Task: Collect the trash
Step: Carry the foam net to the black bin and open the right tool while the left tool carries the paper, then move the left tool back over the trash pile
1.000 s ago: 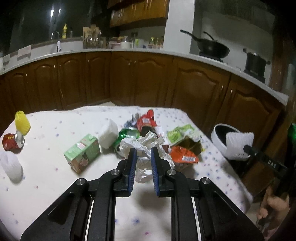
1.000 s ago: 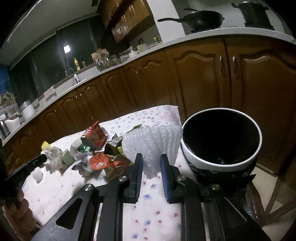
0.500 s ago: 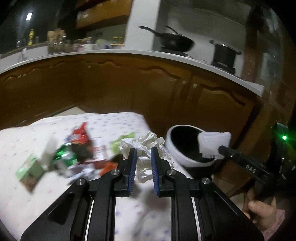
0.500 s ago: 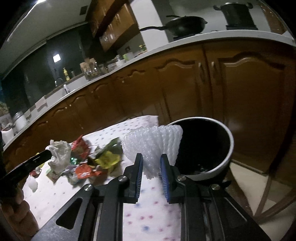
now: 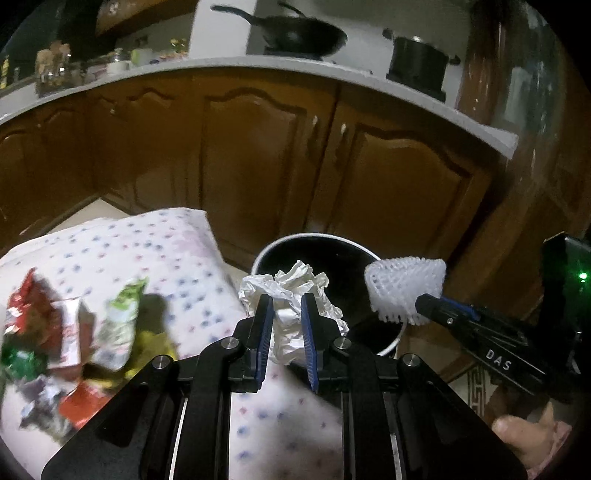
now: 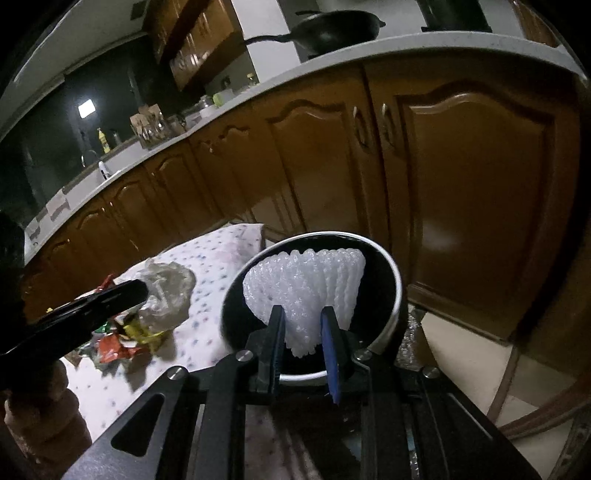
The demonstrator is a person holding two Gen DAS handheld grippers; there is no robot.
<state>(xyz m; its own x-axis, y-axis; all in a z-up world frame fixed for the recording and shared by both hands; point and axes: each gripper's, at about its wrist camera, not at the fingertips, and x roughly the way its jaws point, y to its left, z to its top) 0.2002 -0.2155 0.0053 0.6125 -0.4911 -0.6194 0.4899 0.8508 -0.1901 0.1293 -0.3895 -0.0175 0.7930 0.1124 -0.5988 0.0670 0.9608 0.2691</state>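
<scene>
My left gripper [image 5: 286,308] is shut on a crumpled white paper ball [image 5: 291,291] and holds it at the near rim of the black trash bin with a white rim [image 5: 347,247], beside the table's right edge. My right gripper [image 6: 303,317] is shut on a white foam fruit net [image 6: 310,280] and holds it over the bin's opening [image 6: 395,291]. In the left wrist view the foam net [image 5: 404,284] hangs over the bin's right side. In the right wrist view the paper ball [image 6: 168,291] sits left of the bin.
A pile of wrappers [image 5: 74,332] lies on the dotted tablecloth [image 5: 147,243] to the left; it also shows in the right wrist view [image 6: 122,339]. Brown kitchen cabinets [image 5: 258,155] stand behind the bin. A wok [image 5: 303,35] and a pot [image 5: 417,61] sit on the counter.
Both grippers have moved right, away from the trash pile. The left one carried the paper ball to the bin's rim. The right one brought the foam net over the bin's opening.
</scene>
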